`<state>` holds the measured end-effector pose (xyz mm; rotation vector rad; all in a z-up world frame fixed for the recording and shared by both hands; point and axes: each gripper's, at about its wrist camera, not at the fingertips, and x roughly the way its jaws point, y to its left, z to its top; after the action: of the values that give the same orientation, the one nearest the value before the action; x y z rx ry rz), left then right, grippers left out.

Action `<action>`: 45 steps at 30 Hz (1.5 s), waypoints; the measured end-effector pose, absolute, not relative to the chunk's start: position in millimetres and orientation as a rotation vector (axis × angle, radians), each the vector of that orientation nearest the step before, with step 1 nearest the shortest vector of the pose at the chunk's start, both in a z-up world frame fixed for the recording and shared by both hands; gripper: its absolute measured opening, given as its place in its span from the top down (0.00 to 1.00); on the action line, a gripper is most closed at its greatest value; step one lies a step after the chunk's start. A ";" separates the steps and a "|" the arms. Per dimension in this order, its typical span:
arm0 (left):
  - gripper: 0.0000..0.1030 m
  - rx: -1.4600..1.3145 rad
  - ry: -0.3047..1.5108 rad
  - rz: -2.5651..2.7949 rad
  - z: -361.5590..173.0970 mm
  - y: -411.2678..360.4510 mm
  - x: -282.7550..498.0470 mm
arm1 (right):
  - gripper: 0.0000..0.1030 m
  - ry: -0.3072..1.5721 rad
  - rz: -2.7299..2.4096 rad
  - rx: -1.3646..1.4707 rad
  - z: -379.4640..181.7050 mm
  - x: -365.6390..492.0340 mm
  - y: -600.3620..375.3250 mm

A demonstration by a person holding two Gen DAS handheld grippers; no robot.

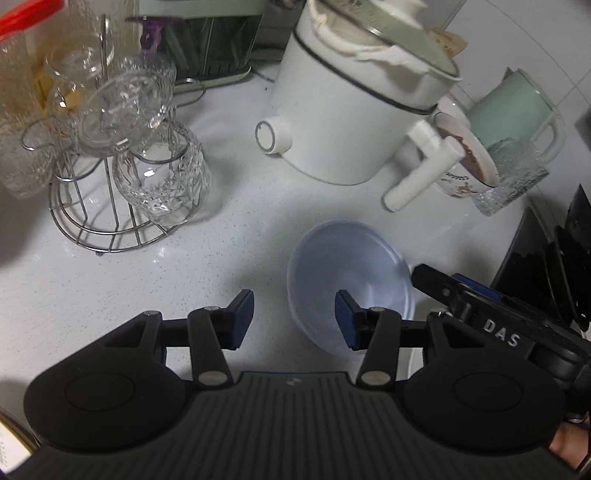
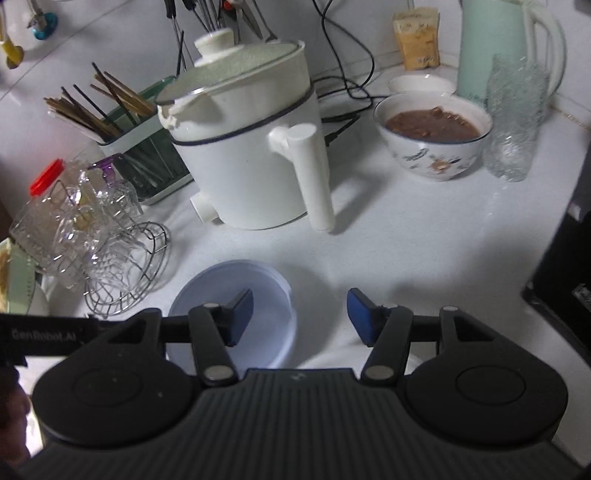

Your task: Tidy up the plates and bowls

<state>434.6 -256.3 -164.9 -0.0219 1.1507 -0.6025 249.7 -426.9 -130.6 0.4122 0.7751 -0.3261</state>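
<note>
A white speckled desk fills the scene, glossy where the light strikes it and darkened by soft shadows along the near side. Behind it rises a wall of white tiles with thin grout lines. A black cable trails down the wall onto the desk.
</note>
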 end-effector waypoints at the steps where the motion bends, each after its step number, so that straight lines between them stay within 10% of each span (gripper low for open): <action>1: 0.47 -0.022 1.161 -0.603 -167.4 -257.8 437.5 | 0.43 0.782 -0.320 0.421 -133.5 254.6 -427.2; 13: 0.63 0.035 1.204 -0.620 -187.7 -265.1 459.1 | 0.48 0.861 -0.365 0.428 -160.3 286.6 -429.1; 20: 0.72 0.036 1.204 -0.657 -190.5 -269.1 461.1 | 0.72 0.897 -0.323 0.492 -172.4 299.6 -427.6; 45: 0.73 -0.128 1.118 -0.624 -106.0 -212.7 418.3 | 0.72 0.832 -0.199 0.519 -107.0 261.3 -395.6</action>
<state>418.3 -212.7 -106.0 -0.1281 1.1179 -0.6242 261.3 -395.6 -107.0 0.5190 0.8324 -0.1990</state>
